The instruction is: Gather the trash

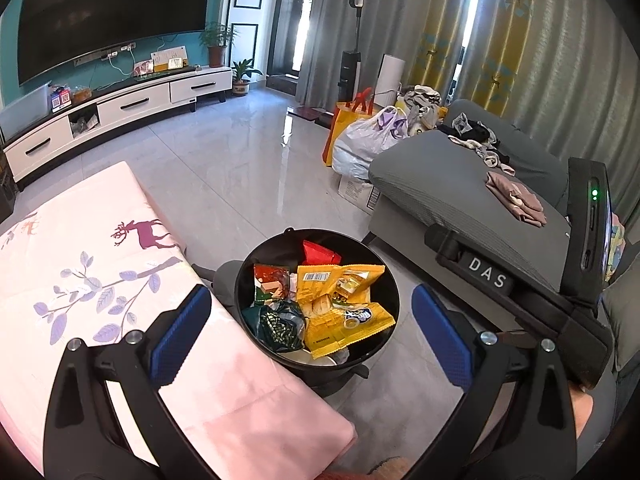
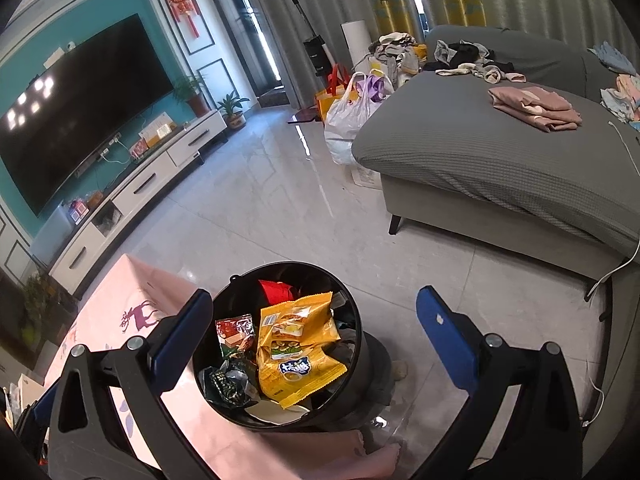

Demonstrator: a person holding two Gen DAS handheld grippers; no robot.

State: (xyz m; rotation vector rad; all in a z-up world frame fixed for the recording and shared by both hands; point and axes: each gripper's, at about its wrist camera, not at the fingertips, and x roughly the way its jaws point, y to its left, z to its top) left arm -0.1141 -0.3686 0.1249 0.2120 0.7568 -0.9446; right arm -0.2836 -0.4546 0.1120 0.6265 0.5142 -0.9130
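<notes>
Both your left gripper (image 1: 312, 316) and right gripper (image 2: 314, 340) hang spread and empty over the black bin (image 1: 390, 336), snack wrappers (image 1: 344, 312) collected, the near pink tablecloth (image 1: 120, 272) apparently cleared.

Both the left tongs (image 1: 312, 328) and right tongs (image 2: 314, 340) hang spread wide, gripping nothing.

We see a glossy grey tiled floor (image 2: 248, 216) carrying a black bin (image 2: 364, 344) full of wrappers, which stands just beside a table under a pink cloth (image 1: 100, 264). Across the floor stand a grey sofa (image 2: 480, 168) strewn with clothes, a white bag (image 2: 344, 120) and a TV cabinet (image 1: 132, 108).
</notes>
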